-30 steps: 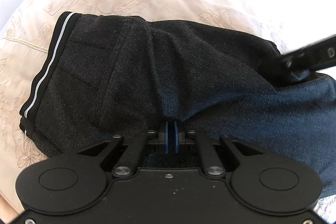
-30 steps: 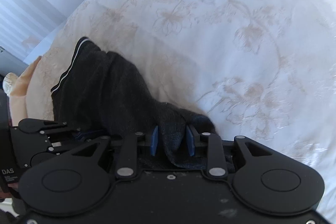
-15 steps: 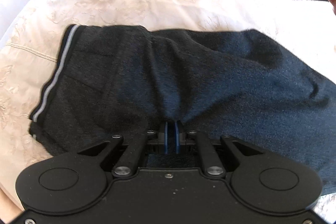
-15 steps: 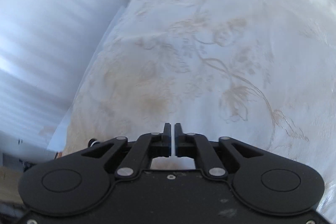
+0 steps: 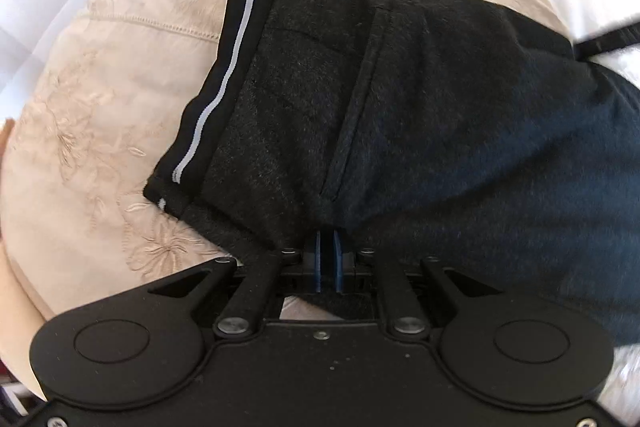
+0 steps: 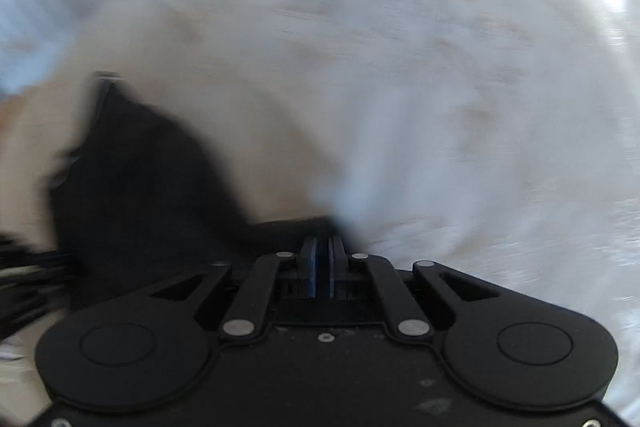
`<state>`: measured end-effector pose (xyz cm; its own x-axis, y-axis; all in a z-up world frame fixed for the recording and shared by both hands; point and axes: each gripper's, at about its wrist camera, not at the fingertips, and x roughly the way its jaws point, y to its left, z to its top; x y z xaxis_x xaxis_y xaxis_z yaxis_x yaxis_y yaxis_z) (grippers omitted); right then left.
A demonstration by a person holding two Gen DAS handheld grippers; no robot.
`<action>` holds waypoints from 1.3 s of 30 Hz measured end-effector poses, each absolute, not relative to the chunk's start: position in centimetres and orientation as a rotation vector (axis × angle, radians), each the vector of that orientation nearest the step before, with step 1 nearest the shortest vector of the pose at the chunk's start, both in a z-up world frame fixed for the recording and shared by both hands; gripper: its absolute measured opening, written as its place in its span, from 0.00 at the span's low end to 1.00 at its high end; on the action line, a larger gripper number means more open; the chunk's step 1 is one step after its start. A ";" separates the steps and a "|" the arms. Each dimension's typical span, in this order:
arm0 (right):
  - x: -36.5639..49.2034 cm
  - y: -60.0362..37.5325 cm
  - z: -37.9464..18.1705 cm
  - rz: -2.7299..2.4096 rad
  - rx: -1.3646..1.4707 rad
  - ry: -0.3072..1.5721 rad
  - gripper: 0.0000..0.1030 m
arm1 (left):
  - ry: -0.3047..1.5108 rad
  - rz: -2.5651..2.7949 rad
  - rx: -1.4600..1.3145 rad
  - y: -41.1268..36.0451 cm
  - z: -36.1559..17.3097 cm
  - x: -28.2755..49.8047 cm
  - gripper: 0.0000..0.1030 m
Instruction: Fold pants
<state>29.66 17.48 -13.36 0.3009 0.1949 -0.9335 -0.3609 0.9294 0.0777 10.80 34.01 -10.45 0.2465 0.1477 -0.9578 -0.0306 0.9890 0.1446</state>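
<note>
Two black hand-held grippers work over dark charcoal fleece pants (image 5: 420,115), which lie bunched on a cream floral-embroidered bedspread (image 5: 100,107). Left gripper (image 5: 328,247) pinches a fold of the fabric between blue pads. Right gripper (image 6: 322,247) (its view heavily blurred) has just been closing, jaws nearly together at the cloth's edge; whether anything is caught, I cannot tell. No readable lettering shows.

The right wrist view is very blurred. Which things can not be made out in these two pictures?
- Right wrist view: motion blur smears the pants and the bedspread; whether the right tool pinches cloth cannot be told.
- Left wrist view: the pants' right end is cut off by the picture edge.
- Left wrist view: the left tool hides the pinched cloth edge.
</note>
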 end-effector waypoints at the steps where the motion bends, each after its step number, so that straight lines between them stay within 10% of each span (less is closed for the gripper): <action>1: 30.3 17.0 -13.8 0.318 -0.148 1.216 0.05 | 1.313 0.123 0.105 33.9 -9.9 10.8 0.15; 11: 24.7 16.8 -8.0 0.348 -0.049 1.025 0.10 | 1.033 0.089 0.055 33.9 -5.3 17.4 0.16; 17: 21.5 18.4 -9.5 0.377 -0.022 1.090 0.10 | 1.210 0.206 0.130 37.6 -10.3 20.6 0.19; 20: 20.2 18.6 -10.1 0.355 -0.008 1.109 0.10 | 1.215 0.297 0.097 40.4 -11.3 20.0 0.48; 39: 3.0 -4.3 -13.1 -0.578 0.249 1.226 0.07 | 1.134 0.329 0.310 36.4 -9.5 18.6 0.42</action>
<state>3.02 -4.25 -13.12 0.2176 -0.2814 -0.9346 0.5416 0.8314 -0.1242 18.61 36.38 -9.49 0.3850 0.4082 -0.8278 -0.0983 0.9099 0.4030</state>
